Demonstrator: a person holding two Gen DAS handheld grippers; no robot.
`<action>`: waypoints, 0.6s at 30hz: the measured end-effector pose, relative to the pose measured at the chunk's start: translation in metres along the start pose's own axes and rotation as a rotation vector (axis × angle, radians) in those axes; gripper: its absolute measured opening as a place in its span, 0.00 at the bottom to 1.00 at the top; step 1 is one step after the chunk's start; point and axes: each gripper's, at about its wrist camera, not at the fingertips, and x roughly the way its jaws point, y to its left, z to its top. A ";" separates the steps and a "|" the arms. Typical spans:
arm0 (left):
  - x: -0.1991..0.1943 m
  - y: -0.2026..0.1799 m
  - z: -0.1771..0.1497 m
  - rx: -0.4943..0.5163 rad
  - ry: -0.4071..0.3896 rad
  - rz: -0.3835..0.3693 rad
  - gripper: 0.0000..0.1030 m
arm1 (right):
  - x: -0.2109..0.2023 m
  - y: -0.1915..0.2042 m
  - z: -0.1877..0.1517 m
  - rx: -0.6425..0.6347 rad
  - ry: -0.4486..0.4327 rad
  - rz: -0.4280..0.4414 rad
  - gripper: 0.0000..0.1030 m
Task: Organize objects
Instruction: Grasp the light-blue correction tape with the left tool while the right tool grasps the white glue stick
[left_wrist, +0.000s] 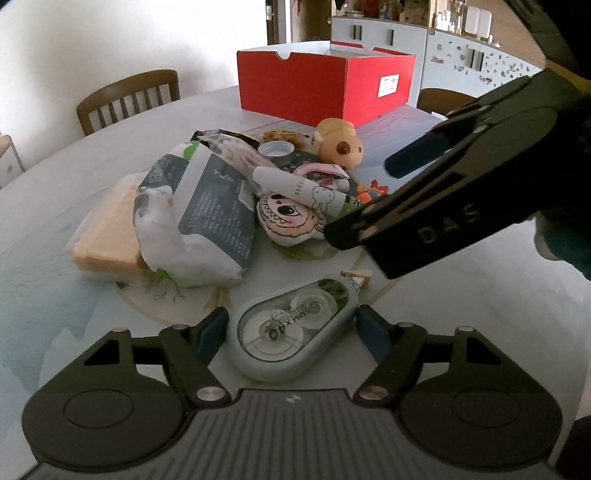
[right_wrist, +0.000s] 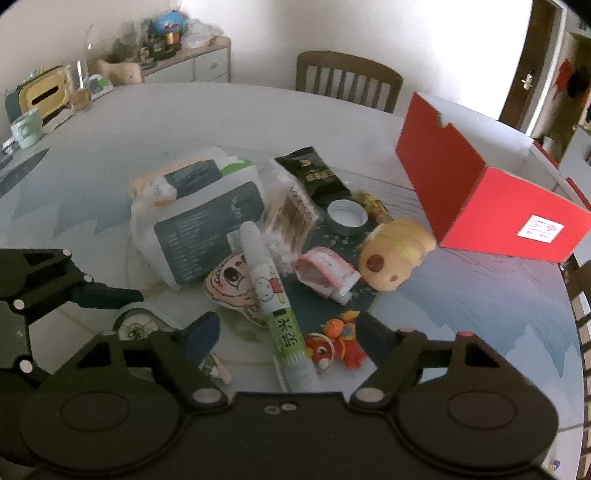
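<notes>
A pale blue correction tape (left_wrist: 295, 332) lies flat on the table, and my left gripper (left_wrist: 291, 328) straddles it with a pad against each side. My right gripper (right_wrist: 290, 332) stands open low over the pile. Between its fingers lie a green-and-white glue pen (right_wrist: 284, 332) and a small orange toy (right_wrist: 336, 345), and neither pad touches the pen. In the left wrist view the right gripper (left_wrist: 369, 199) reaches in from the right above the cartoon-face pouch (left_wrist: 288, 218). An open red box (left_wrist: 325, 88) stands behind the pile.
The pile also holds a white-and-grey packet (left_wrist: 207, 214), a yellow sponge block (left_wrist: 107, 236), a round tan plush (left_wrist: 340, 144), a metal lid (left_wrist: 276, 149), a pink pouch (right_wrist: 325, 273) and a dark snack bag (right_wrist: 317, 177). Chairs (left_wrist: 129, 99) ring the round table (left_wrist: 92, 314).
</notes>
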 end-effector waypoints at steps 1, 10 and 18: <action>0.000 0.000 0.000 -0.001 0.001 0.000 0.73 | 0.002 0.001 0.001 -0.007 0.007 0.000 0.64; 0.000 0.001 0.001 -0.016 0.011 0.004 0.72 | 0.009 0.008 0.004 -0.046 0.028 0.017 0.40; -0.002 0.004 -0.001 -0.047 0.008 0.002 0.72 | -0.001 0.002 0.004 -0.037 0.007 0.017 0.18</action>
